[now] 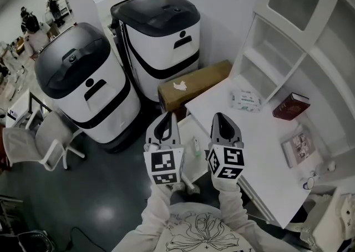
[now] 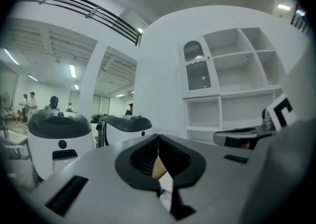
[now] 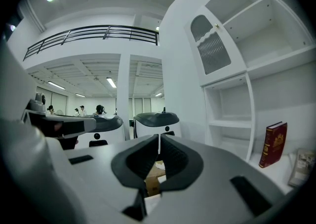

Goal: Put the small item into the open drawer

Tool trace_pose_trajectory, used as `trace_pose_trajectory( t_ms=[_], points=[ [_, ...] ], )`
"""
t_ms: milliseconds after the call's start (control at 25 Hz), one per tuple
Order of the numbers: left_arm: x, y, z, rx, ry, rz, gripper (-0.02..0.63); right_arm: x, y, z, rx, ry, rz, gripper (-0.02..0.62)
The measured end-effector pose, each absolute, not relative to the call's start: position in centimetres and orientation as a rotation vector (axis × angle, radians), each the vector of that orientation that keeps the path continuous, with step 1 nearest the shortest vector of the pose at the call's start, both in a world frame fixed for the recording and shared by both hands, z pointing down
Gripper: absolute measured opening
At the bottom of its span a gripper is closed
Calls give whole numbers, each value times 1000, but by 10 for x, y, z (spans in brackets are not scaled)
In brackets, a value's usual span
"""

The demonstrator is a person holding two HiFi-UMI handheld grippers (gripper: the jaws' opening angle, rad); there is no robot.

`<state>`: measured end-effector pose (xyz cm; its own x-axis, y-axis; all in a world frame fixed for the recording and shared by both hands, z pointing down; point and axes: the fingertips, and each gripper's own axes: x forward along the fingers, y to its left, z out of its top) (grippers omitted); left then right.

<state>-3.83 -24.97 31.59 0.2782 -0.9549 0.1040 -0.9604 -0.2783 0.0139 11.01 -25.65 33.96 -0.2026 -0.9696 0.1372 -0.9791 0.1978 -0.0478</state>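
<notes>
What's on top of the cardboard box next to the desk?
One crumpled white scrap lies on the cardboard box; the rest of its top is bare. The box is shut, so its contents are unseen, and the desk hides part of its front.

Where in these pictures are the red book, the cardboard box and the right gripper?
red book [image 1: 291, 106]: head view, middle of its cover.
cardboard box [image 1: 202, 79]: head view, bare top face.
right gripper [image 3: 159, 139]: right gripper view, where its shut jaw tips meet.
</notes>
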Motion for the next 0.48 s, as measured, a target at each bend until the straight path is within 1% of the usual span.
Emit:
trace_pose_trajectory(
  t_ms=[480],
  points=[
    [-37, -251, 317, 2452, -1848, 124, 6, 112, -260, 339, 1929, -2377, 192, 6]
  ],
)
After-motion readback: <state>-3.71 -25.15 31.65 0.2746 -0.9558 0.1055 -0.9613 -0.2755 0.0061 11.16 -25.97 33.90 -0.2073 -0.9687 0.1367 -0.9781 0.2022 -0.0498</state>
